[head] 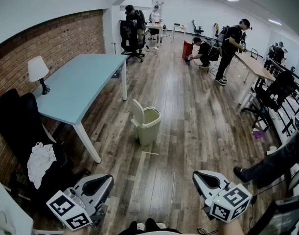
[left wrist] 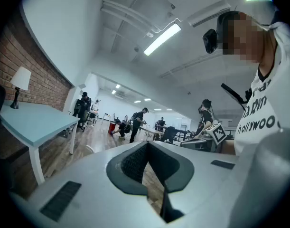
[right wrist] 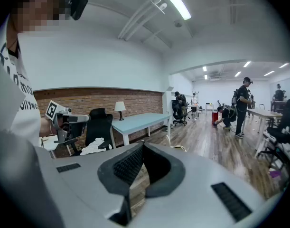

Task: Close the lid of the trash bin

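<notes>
Hovering | left claw (head: 109, 178) clenched, empty | right claw (head: 196, 175) clenched, empty | trash bin (head: 150, 127) lid (head: 138, 111) upright

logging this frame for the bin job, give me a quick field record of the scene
bin: beige trash bin, standing beside the blue table
lid: lid upright, open
left: left hand-held gripper, jaws together, empty, well short of the bin
right: right hand-held gripper, jaws together, empty, also well short of the bin
task state: lid not yet closed
</notes>
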The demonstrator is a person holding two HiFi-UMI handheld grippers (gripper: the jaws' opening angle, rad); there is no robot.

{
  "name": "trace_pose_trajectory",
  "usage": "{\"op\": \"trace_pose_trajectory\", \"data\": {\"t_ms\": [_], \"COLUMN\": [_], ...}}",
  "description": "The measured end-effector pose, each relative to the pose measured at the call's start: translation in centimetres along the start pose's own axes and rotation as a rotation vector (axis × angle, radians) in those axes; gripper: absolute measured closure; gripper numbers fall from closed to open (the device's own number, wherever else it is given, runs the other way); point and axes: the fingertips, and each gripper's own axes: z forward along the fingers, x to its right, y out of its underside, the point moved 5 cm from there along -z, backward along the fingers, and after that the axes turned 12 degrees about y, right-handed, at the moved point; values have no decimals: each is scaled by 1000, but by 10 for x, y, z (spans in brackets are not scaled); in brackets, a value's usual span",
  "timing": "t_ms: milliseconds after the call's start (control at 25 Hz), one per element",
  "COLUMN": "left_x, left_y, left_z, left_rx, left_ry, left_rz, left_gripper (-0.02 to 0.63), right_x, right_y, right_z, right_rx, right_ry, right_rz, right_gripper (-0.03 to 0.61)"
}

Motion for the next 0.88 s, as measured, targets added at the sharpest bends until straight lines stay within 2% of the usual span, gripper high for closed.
{"op": "trace_pose_trajectory", "data": {"t_ms": [480,600,720,880], "left_x": [-27,-34,-34,-60], "left_y": [-18,-16,-14,-8], "left_z": [-21,-20,-17,-11], "left_rx": [91,70,59,18], "left_ry": [46,57,55,5], "left_rz": [51,119,196,189], "left_gripper": [607,607,607,607], "right_x": [-19,-27,-33,-32], "right_y": [-14,-16,-13,-12], "right_z": [30,39,47,76], "right_rx": [29,46,32,-4], "right_ry": [7,-1,-5,11], "right_rz": [12,9,-51,-190], "right_gripper": [571,571,571,571]}}
